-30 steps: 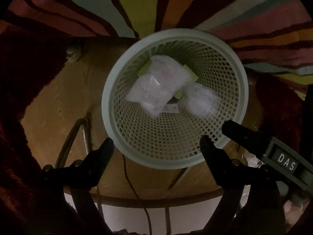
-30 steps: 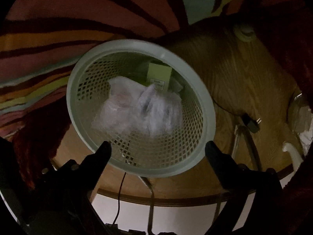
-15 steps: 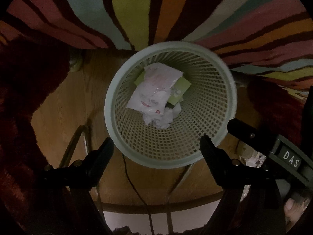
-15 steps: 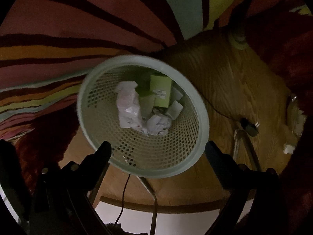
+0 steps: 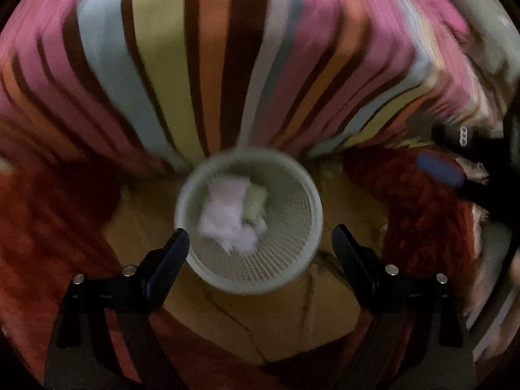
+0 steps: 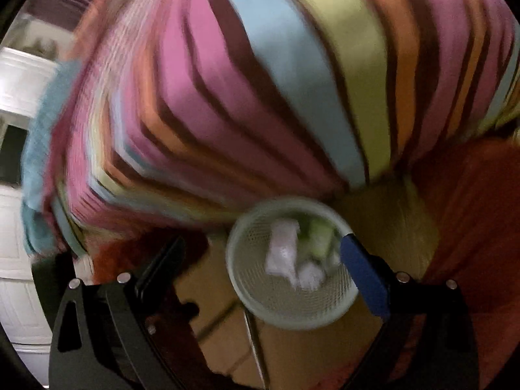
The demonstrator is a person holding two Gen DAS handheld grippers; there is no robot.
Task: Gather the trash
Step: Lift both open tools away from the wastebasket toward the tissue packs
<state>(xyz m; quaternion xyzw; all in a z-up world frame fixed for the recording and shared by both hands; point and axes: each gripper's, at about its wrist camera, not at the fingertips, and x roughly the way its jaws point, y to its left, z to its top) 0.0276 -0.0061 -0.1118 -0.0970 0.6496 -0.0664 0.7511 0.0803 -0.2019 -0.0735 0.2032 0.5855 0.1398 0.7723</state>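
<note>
A pale green mesh waste basket (image 5: pixel 292 260) stands on the wooden floor, far below me. Inside it lie white crumpled wrappers (image 5: pixel 227 217) and a yellow-green packet (image 5: pixel 256 201). My left gripper (image 5: pixel 260 243) is open and empty, high above the basket. The basket also shows in the right wrist view (image 6: pixel 260 302), with the white wrappers (image 6: pixel 282 253) in it. My right gripper (image 6: pixel 263 253) is open and empty, also well above the basket. Both views are blurred by motion.
A striped bedspread (image 5: pixel 227 65) in pink, blue, yellow and orange hangs behind the basket. A dark red furry rug (image 5: pixel 422 211) lies on both sides of it. The other gripper's blue pad (image 5: pixel 438 169) shows at the right. White panelling (image 6: pixel 19 260) is at the far left.
Both grippers have risen and pulled back from the basket, which now looks much smaller. The trash that was falling has settled in its bottom. The scene is brighter.
</note>
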